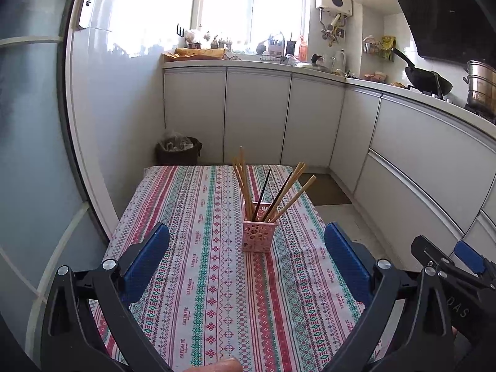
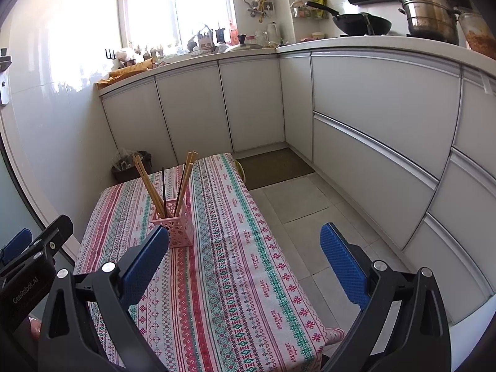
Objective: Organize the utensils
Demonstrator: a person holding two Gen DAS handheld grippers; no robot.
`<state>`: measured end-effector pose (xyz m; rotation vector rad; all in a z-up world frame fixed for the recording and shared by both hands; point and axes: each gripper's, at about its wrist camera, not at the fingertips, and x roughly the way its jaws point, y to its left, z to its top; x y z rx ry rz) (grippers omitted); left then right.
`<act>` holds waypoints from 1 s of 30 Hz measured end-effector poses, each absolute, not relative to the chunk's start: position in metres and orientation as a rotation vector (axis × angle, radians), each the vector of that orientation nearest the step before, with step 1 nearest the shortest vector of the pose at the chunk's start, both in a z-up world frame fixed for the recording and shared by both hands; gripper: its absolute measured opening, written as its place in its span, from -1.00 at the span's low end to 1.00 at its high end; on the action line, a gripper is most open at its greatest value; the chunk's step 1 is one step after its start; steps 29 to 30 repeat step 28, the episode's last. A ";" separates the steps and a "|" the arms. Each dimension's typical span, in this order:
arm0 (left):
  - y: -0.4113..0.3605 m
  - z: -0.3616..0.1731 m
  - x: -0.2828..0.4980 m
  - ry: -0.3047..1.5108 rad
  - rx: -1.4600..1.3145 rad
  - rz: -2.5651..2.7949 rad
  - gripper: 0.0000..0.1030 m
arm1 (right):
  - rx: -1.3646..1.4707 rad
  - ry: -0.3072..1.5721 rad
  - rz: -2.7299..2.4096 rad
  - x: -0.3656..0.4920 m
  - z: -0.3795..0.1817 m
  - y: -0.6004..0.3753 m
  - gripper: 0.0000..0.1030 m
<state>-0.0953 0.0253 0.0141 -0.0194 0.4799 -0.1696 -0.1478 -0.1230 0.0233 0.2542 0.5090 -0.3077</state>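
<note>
Chopsticks (image 1: 248,186): standing upright and fanning outward inside the pink holder, most of them pale wood, two of them dark.
Pink holder (image 1: 256,236): a perforated square basket, sitting on the striped tablecloth toward the far half of the table.
Striped tablecloth (image 1: 201,279): spreading under the pink holder and hanging over the table edges.
Left gripper (image 1: 246,260): hovering on the near side of the pink holder, blue pads spread wide, grasping nothing.
Right gripper (image 2: 245,257): hanging near the pink holder, its left pad overlapping the basket's lower corner in its own view, though I cannot tell if they are touching; fingers parted and carrying nothing.
Waste bin (image 1: 178,150): sitting on the floor beyond the pink holder, against the cabinets.
</note>
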 end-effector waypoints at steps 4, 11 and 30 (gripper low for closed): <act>0.025 0.014 -0.094 0.485 -0.010 -0.161 0.86 | 0.256 0.507 -0.308 -0.148 0.024 -0.123 0.85; 0.023 0.010 -0.093 0.490 0.035 -0.140 0.84 | 0.269 0.518 -0.308 -0.147 0.023 -0.125 0.85; 0.026 0.016 -0.096 0.472 0.019 -0.174 0.86 | 0.271 0.516 -0.305 -0.147 0.024 -0.125 0.85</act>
